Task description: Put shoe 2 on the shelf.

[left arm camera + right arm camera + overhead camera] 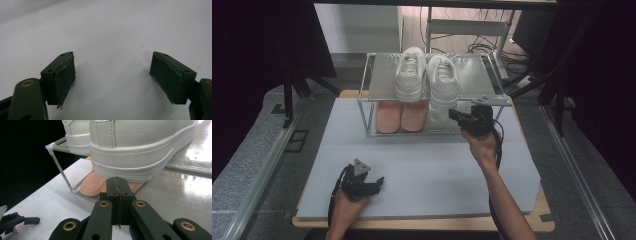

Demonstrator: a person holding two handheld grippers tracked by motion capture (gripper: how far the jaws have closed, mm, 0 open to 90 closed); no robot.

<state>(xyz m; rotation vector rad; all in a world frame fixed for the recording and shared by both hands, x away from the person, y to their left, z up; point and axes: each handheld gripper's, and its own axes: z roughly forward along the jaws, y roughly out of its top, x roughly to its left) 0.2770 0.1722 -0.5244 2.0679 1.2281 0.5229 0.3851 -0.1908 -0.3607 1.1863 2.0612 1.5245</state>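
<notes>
At two o'clock on the pale grey surface (422,175), right claw (453,114) pressed together, empty, just beside the white leather sneaker (444,82) overhanging the clear rack shelf (382,80). Left claw (381,181), at seven o'clock, spread.

overhead forward view, two close jaw-level cameras

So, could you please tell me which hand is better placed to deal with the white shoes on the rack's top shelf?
The right. The right gripper is up at the rack, jaws shut, just by the heel of the nearer white shoe. The left gripper rests open, low on the mat, well away from the rack.
</notes>
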